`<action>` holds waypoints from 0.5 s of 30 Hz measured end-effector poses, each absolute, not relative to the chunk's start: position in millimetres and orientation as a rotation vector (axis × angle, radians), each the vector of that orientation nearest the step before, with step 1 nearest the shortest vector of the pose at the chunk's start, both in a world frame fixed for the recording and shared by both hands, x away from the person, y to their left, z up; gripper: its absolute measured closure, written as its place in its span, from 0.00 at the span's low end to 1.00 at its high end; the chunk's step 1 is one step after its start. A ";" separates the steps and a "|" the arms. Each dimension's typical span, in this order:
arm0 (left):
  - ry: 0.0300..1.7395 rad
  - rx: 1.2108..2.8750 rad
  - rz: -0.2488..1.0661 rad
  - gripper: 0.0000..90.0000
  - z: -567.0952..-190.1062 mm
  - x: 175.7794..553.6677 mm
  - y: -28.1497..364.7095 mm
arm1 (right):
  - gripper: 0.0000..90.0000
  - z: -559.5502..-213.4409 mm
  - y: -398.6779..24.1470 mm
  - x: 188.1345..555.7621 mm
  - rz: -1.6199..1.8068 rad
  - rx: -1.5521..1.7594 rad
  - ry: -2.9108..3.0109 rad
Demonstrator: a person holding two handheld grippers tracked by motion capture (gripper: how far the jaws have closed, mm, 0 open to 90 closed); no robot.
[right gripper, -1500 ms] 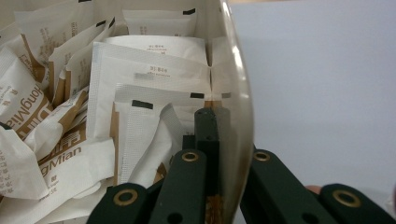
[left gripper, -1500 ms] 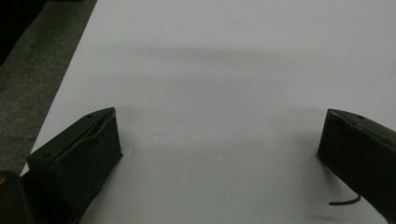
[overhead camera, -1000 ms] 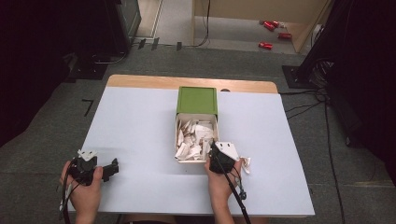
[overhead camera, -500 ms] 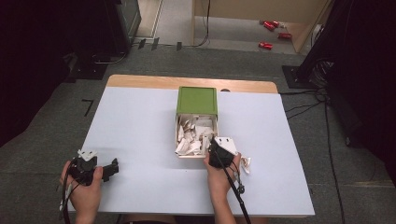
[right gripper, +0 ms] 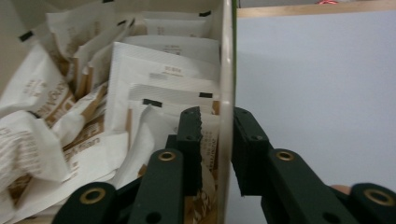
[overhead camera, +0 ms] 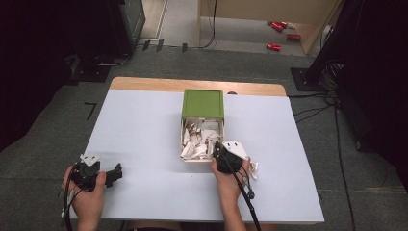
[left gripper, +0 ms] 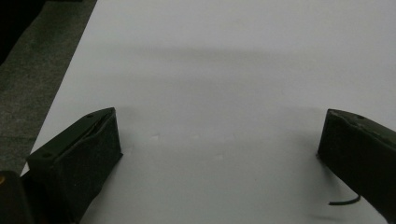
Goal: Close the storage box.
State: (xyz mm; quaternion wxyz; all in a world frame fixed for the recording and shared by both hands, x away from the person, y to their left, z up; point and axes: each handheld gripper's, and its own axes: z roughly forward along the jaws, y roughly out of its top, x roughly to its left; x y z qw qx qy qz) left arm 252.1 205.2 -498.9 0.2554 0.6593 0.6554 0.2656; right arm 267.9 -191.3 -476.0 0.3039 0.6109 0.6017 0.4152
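A green box (overhead camera: 202, 102) stands mid-table with its drawer (overhead camera: 184, 144) pulled out toward me, full of several white sachets (overhead camera: 198, 137). My right gripper (overhead camera: 217, 150) is at the drawer's front right corner. In the right gripper view its jaws straddle the drawer's right wall (right gripper: 226, 70). The right gripper (right gripper: 217, 126) has just been opening, and a gap shows between the inner jaw and the wall. The sachets (right gripper: 159, 74) lie beside that inner jaw. My left gripper (overhead camera: 118, 173) rests at the table's front left. The left gripper (left gripper: 219, 144) is wide open over bare tabletop.
A loose sachet (overhead camera: 253, 168) lies on the table just right of my right hand. The white tabletop (overhead camera: 144, 125) has free room left and right of the box. Cables and red items lie on the floor beyond the table's far edge.
My right hand has edged slightly up and left toward the drawer's corner. The left hand has stayed put.
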 end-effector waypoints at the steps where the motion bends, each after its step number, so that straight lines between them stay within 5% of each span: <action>1: 1.780 1.790 0.722 0.00 -498.9 252.1 205.2 | 0.78 -474.8 -191.3 266.2 1.106 1.614 1.602; 15: 1.779 1.790 0.722 0.00 -498.9 252.0 205.1 | 0.62 -461.1 -192.5 239.8 1.158 1.612 1.676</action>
